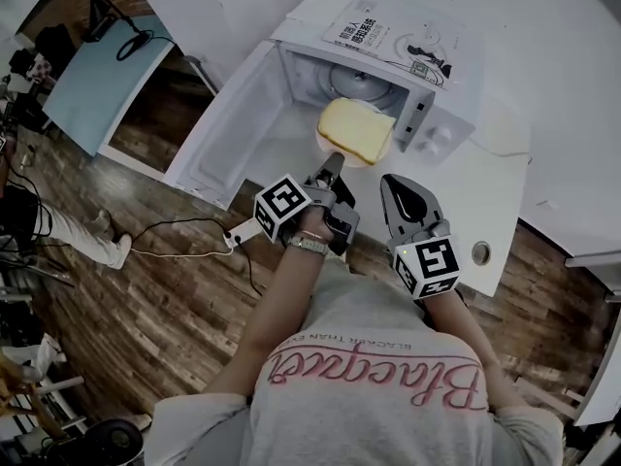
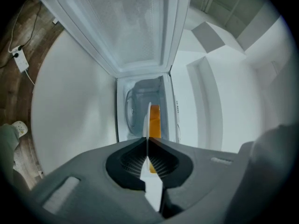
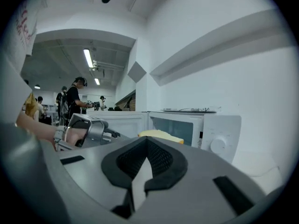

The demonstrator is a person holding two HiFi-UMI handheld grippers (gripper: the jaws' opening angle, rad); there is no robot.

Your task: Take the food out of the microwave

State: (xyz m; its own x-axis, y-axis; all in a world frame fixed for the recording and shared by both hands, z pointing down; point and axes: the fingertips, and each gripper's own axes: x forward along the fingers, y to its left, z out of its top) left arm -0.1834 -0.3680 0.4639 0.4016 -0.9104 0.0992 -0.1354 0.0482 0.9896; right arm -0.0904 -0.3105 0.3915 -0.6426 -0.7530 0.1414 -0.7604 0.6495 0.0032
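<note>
Food (image 1: 356, 129), one yellow piece on one plate (image 2: 148, 118), left gripper (image 2: 147, 146) clamping its rim, right gripper (image 3: 146, 140) closed empty, one microwave (image 1: 434, 116)

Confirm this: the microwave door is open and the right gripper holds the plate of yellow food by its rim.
Not the right: the left gripper holds the plate of yellow food by its rim, as the left gripper view shows. The microwave door is open.

Yellow food (image 1: 356, 129), white plate (image 2: 148, 118), white microwave (image 1: 439, 129)
</note>
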